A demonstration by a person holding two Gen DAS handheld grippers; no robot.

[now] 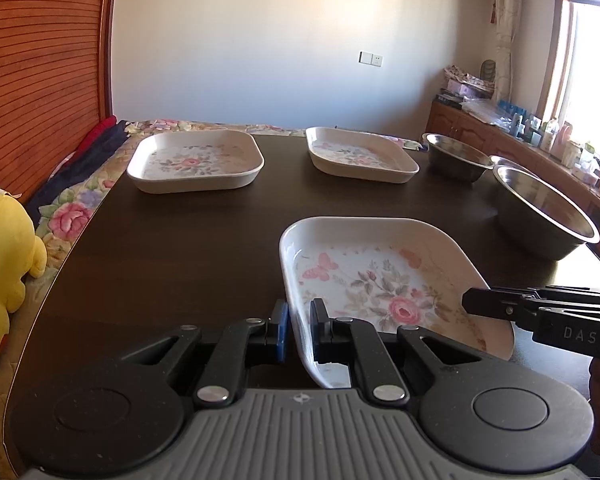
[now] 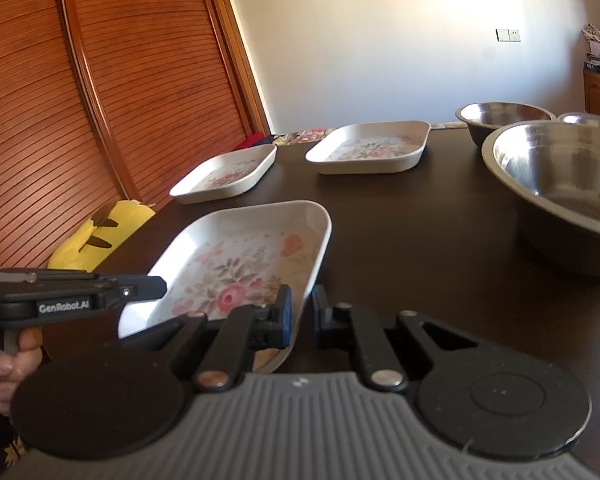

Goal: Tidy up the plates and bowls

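Note:
A square white plate with a rose print (image 1: 380, 280) (image 2: 240, 264) is held between both grippers, tilted above the dark table (image 1: 180, 248). My left gripper (image 1: 298, 332) is shut on its left rim. My right gripper (image 2: 300, 320) is shut on its right rim and shows from the side in the left wrist view (image 1: 476, 304). Two matching floral plates (image 1: 196, 160) (image 1: 360, 154) lie flat at the table's far side. Three steel bowls stand to the right: a large one (image 1: 548, 212) (image 2: 560, 176), a smaller one (image 1: 456, 156) (image 2: 500, 116), and a third (image 2: 592, 119) mostly hidden behind.
A yellow plush toy (image 1: 4, 248) leans at the table's left edge on a floral bedspread (image 1: 72, 212). A slatted wooden door (image 2: 100, 100) stands to the left. A cluttered wooden cabinet (image 1: 520, 136) runs under the window at the right. A hand (image 2: 8, 360) holds the left gripper's handle.

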